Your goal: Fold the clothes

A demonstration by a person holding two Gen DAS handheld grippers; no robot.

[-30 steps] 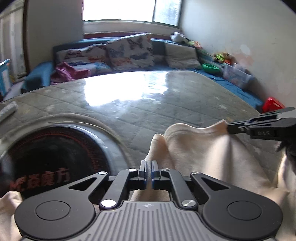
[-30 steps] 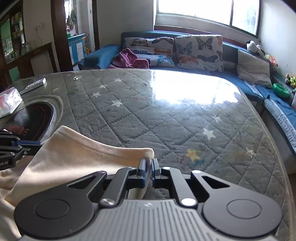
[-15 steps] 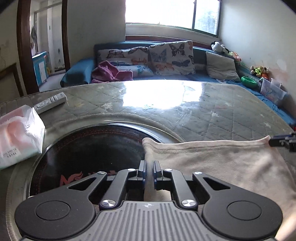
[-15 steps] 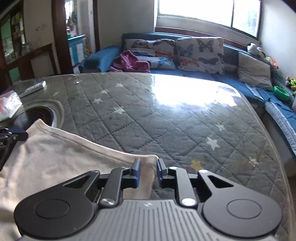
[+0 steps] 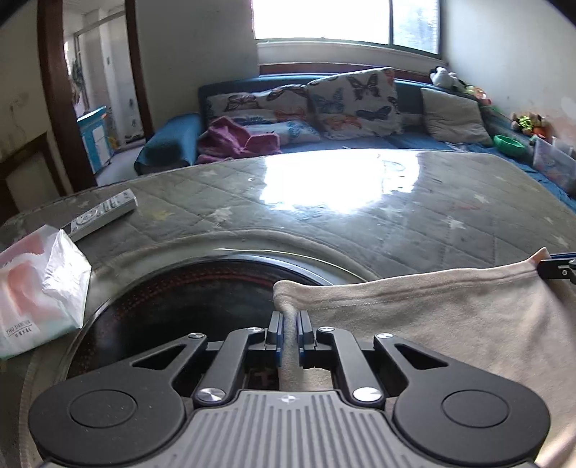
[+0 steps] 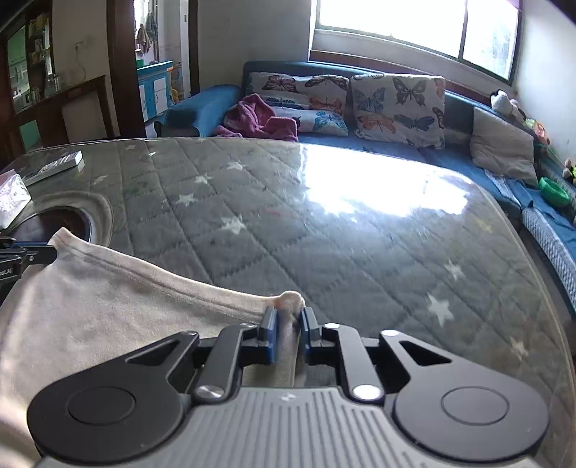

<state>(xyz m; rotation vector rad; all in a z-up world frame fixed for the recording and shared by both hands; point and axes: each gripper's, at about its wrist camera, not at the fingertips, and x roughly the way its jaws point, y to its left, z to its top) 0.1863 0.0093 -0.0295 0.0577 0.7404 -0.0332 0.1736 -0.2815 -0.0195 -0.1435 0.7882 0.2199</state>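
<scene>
Bright daylight from the window [image 5: 345, 18], white glare on the table [image 6: 378, 187], fisheye-bent edges.

A corner of the cream garment [image 5: 432, 316] is pinched between the narrowly parted fingers of the left gripper [image 5: 289, 331]. The hemmed edge is stretched rightward to the right gripper [image 5: 561, 268], seen only at the frame's edge, where the far corner is held. The cloth is spread over the quilted table cover [image 5: 360, 216] and partly over a dark round cooktop [image 5: 172, 306]. A tissue pack [image 5: 36, 288] and a remote control [image 5: 102, 214] are seen at left.
</scene>
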